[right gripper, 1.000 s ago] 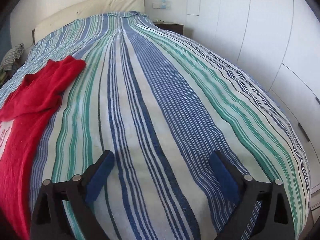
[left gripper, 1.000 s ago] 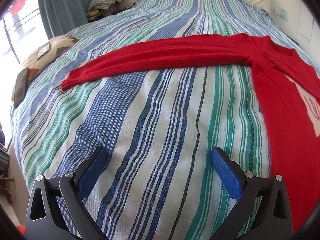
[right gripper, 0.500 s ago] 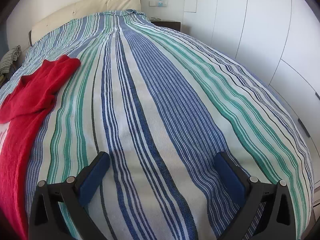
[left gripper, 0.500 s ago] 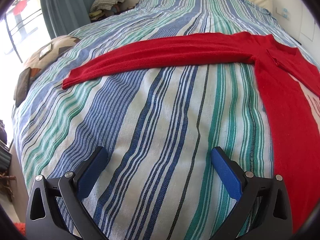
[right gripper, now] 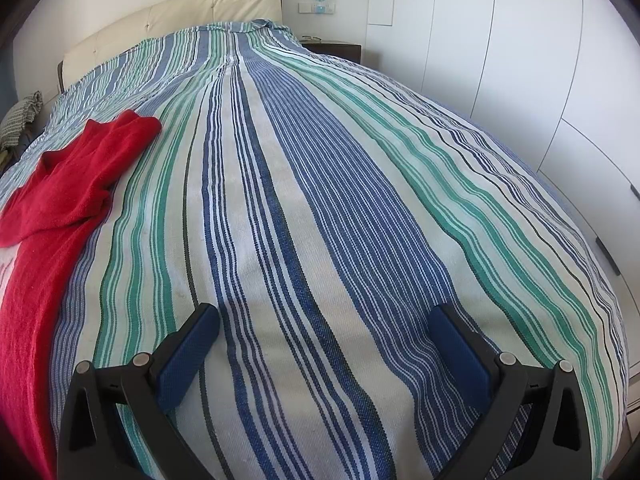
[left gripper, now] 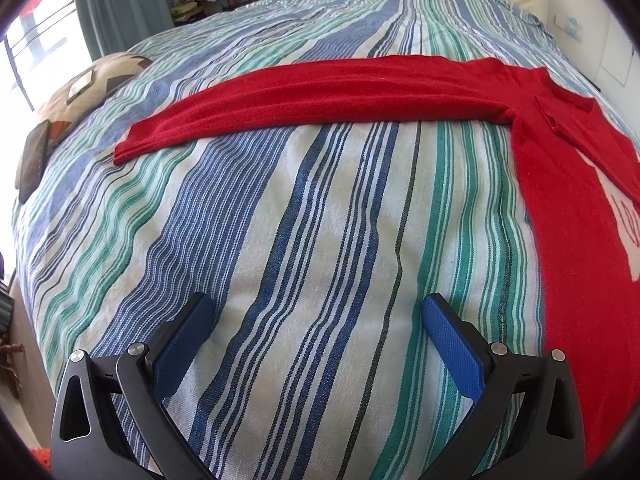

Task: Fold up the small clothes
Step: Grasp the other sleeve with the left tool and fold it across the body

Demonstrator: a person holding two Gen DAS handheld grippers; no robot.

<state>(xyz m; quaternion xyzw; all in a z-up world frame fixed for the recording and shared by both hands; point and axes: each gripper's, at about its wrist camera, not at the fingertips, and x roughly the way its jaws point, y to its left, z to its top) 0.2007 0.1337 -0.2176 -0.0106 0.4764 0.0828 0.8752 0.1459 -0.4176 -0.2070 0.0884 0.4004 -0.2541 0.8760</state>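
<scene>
A red long-sleeved sweater (left gripper: 568, 184) lies flat on the striped bed cover (left gripper: 304, 240). One sleeve (left gripper: 312, 92) stretches out to the left across the bed in the left wrist view. Its body runs down the right edge of that view, with a white print partly cut off. My left gripper (left gripper: 316, 312) is open and empty, low over the cover, short of the sleeve. In the right wrist view the sweater (right gripper: 60, 200) lies at the far left, its other sleeve bunched toward the headboard. My right gripper (right gripper: 326, 320) is open and empty over bare striped cover (right gripper: 320, 200).
A patterned cushion (left gripper: 80, 92) and a dark flat object (left gripper: 34, 160) lie at the bed's left edge by a window and curtain (left gripper: 112, 4). A cream headboard (right gripper: 172, 20) stands at the far end. White wardrobe doors (right gripper: 520, 60) line the right side.
Both grippers have shifted slightly over the bed; the sleeve sits a little lower and closer in the left wrist view. Both stay open. The sweater has not moved.
</scene>
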